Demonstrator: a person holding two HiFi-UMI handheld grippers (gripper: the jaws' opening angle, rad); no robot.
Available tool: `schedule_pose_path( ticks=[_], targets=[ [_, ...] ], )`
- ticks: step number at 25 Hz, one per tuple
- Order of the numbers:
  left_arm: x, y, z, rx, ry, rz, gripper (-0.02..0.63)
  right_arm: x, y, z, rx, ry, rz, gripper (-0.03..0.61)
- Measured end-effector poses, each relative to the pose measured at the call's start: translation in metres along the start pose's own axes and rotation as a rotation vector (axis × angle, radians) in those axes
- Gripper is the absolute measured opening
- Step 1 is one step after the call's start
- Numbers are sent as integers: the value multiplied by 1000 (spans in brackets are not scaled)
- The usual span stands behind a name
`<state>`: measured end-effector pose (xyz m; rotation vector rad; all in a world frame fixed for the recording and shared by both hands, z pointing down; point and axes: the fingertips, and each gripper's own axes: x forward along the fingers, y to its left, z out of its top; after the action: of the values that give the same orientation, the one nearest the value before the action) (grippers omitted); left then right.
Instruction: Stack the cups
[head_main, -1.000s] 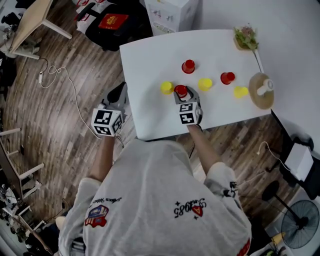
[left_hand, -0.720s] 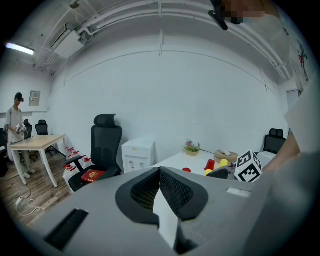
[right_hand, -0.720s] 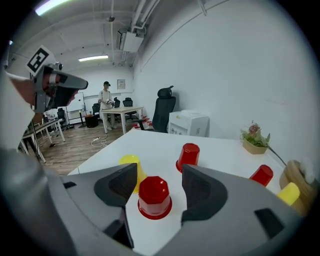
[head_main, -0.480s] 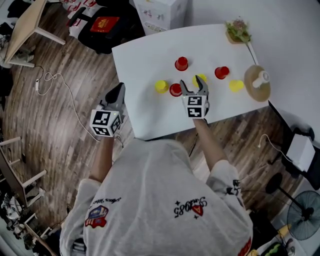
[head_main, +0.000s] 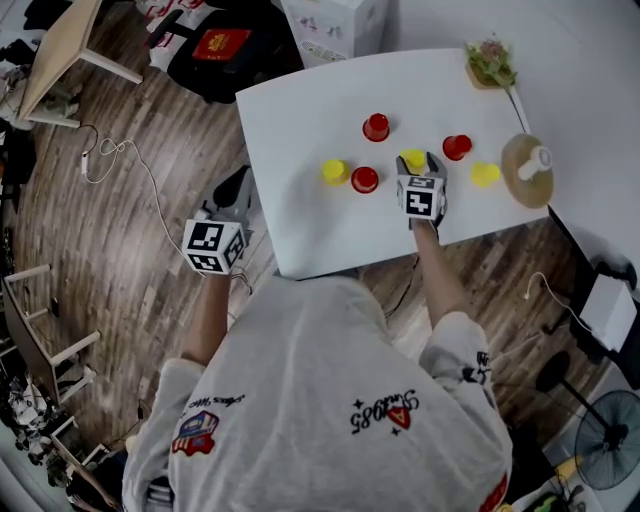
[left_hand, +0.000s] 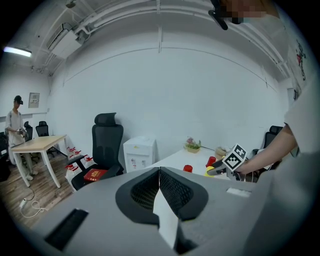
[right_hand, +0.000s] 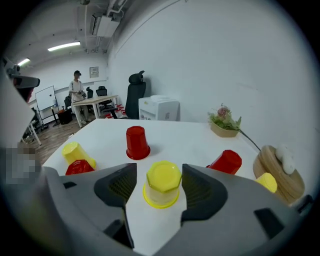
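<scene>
An upturned yellow cup (right_hand: 161, 182) stands on the white desk (head_main: 310, 110), squarely between the jaws of the right hand-held gripper (head_main: 421, 162). The jaws have just been opening and are released, their pads clear of the cup on both sides. A red cup (right_hand: 136, 142) stands beyond the yellow cup to its left, a second red cup (right_hand: 226, 161) to its right. The left hand-held gripper (left_hand: 159, 172), clenched on nothing, hovers beside the desk's left edge.

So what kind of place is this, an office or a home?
Most likely an office or lab workspace: a black office chair, a wooden desk and a whiteboard stand around the table.
</scene>
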<state>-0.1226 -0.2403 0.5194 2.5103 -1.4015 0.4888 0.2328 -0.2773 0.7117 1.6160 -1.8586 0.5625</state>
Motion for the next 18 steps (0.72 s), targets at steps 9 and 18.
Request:
schedule_pose_path(
  ticks=[9, 18],
  targets=[
    [-4, 6, 0, -2, -4, -50, 6, -26, 21, -13, 10, 13, -8, 221],
    [5, 9, 3, 19, -14, -147, 6, -47, 49, -45, 41, 63, -20, 221]
  ],
)
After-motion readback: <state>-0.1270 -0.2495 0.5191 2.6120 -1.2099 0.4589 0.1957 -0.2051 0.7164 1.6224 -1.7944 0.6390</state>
